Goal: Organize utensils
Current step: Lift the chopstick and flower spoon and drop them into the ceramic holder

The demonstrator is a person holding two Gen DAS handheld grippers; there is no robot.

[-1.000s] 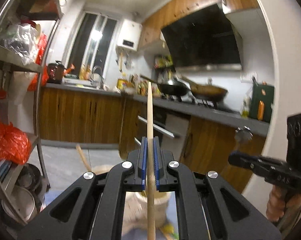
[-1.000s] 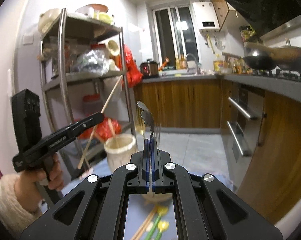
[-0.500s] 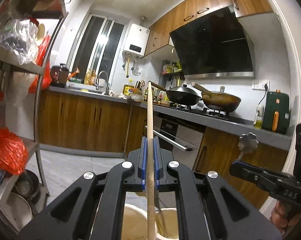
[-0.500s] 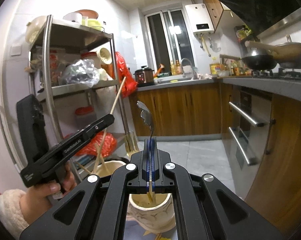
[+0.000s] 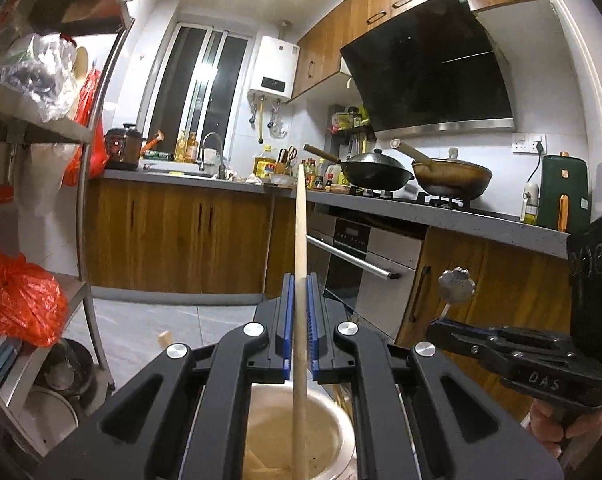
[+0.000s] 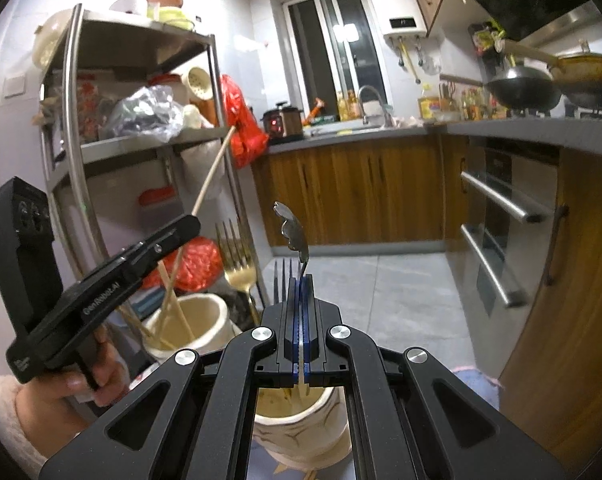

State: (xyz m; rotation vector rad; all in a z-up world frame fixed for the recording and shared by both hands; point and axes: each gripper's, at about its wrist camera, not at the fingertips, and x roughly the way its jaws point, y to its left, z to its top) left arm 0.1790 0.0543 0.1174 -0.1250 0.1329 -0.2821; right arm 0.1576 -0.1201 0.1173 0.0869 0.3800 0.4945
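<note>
Holding a long wooden stick (image 5: 300,264) upright between closed blue pads, the left hand-held gripper (image 5: 299,330) now sits above the mouth of a cream ceramic holder (image 5: 329,436) at the bottom centre of the left wrist view. A second ago that holder showed only as a blur low in the frame; now its open rim fills the space under the gripper and the stick's lower end reaches down inside it. Seen in the right wrist view, the same stick slants up toward the metal shelf rack (image 6: 75,120) at the left of the frame, its foot in the left-hand holder (image 6: 189,316), which already carries other sticks.

The right hand-held gripper (image 6: 301,320) is clamped on the thin shank of a metal utensil (image 6: 293,232) with a shaped silver end standing up at frame centre. Its view has also dropped: a second cream holder (image 6: 301,420) lies directly under the pads, where earlier loose utensils on the surface showed instead. A gold fork (image 6: 237,260) stands between the two holders; which one it sits in cannot be told.

Both pieces therefore appear lined up over their containers, so the sorting looks to be at the lowering-and-release stage, with neither grip yet let go.
</note>
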